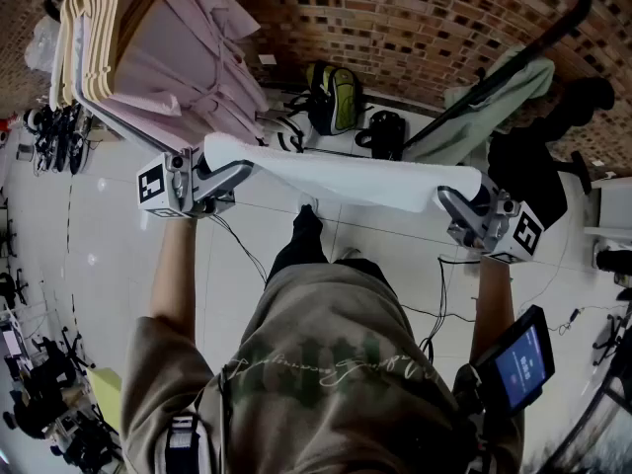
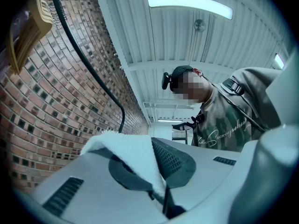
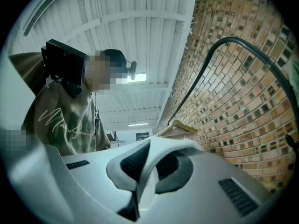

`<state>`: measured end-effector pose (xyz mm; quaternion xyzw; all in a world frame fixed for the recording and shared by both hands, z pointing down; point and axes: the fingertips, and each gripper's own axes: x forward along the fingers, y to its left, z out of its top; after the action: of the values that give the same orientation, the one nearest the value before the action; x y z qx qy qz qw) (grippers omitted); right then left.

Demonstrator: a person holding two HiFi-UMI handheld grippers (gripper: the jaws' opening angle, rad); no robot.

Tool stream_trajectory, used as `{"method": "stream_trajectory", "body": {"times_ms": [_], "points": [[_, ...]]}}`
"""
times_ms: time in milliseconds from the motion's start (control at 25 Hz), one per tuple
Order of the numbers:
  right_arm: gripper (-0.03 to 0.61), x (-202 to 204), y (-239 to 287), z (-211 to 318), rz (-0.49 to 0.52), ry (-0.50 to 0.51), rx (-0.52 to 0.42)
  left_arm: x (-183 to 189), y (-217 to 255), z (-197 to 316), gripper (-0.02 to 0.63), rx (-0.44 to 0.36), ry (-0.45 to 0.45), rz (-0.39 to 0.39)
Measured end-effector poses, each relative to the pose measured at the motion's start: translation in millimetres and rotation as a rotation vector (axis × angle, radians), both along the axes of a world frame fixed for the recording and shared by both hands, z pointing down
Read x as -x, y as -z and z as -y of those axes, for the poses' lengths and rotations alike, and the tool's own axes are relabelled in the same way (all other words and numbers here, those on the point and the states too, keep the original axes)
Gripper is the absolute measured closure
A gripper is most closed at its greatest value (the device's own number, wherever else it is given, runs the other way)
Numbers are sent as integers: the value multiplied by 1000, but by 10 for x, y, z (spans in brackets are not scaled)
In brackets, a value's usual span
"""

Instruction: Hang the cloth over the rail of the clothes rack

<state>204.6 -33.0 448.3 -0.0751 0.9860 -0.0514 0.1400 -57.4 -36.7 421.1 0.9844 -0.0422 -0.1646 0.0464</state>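
A white cloth (image 1: 341, 178) is stretched flat between my two grippers at chest height in the head view. My left gripper (image 1: 222, 161) is shut on the cloth's left end, and its own view shows the cloth (image 2: 133, 155) pinched between the jaws. My right gripper (image 1: 464, 194) is shut on the right end, where the cloth (image 3: 154, 160) is clamped too. The black rail (image 1: 494, 72) of the clothes rack runs diagonally at the upper right, beyond the cloth and apart from it. Both gripper views point upward: the rail (image 2: 88, 64) and the rail (image 3: 210, 59) curve against the brick wall.
Pink garments on wooden hangers (image 1: 148, 47) hang at the upper left. A pale green cloth (image 1: 494, 107) is draped over the rail. Bags (image 1: 336, 97) lie on the white floor by the brick wall (image 1: 415, 18). A phone (image 1: 518, 363) is mounted near my right arm.
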Motion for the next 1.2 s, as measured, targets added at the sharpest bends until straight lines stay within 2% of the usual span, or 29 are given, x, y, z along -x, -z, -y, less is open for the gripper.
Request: {"method": "stream_trajectory", "body": {"times_ms": [200,400,640,840,1200], "points": [[563,142,51,282,-13,-18,-31,104,-40,236,598,-15,-28,32],[563,247,250,472,36,10,-32,194,48,512,598,-18,-62,11],[563,367,392,798,12,-21,-51,311,178,957,598,-39,-60,40],[563,448,654,1028,21,-43,-68,395,433,1238,598,-13,-65,54],[563,588,1049,1355,62,-42,-81,563,908,1491,598,-40,-78,62]]}}
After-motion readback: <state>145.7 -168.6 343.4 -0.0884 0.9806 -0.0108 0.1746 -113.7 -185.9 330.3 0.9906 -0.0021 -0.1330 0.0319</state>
